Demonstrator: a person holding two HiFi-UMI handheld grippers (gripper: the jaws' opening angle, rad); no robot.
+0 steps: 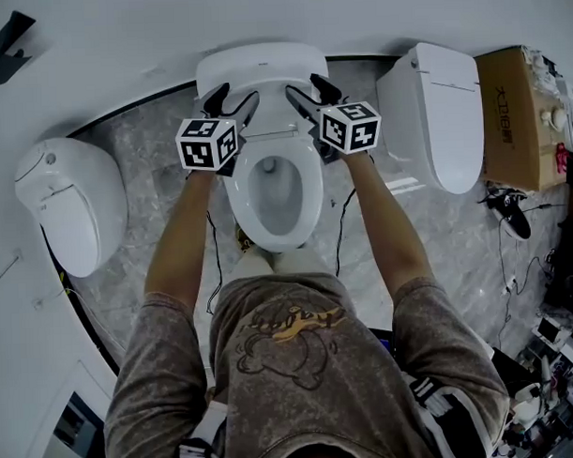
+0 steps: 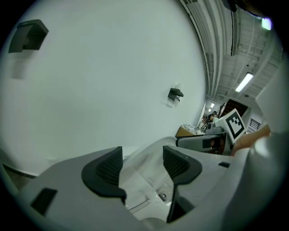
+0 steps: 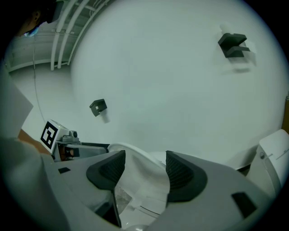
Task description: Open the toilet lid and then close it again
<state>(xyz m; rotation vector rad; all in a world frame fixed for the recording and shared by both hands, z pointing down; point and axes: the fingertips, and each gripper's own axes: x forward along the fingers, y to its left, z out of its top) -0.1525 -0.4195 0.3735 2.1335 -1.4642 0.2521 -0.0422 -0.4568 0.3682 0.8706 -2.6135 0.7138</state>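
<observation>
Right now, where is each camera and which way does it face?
Head view: on the head, steeply down at the toilet; forearms, left claw, right claw.
Left gripper view: on left claw, toward the wall; open jaws.
Right gripper view: on right claw, same wall; toilet lid between jaws.
Shared: each shows the other's marker cube.

A curved white wall [image 1: 354,14] backs a grey marble floor [image 1: 456,236], with a cardboard box [image 1: 508,112] at right.

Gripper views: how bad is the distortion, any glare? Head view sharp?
Left gripper view: strong fisheye, black corners, ceiling light strip blown out. Right gripper view: same fisheye, flat light, no glare. Head view: sharp, evenly lit, toilet casts little shadow.
</observation>
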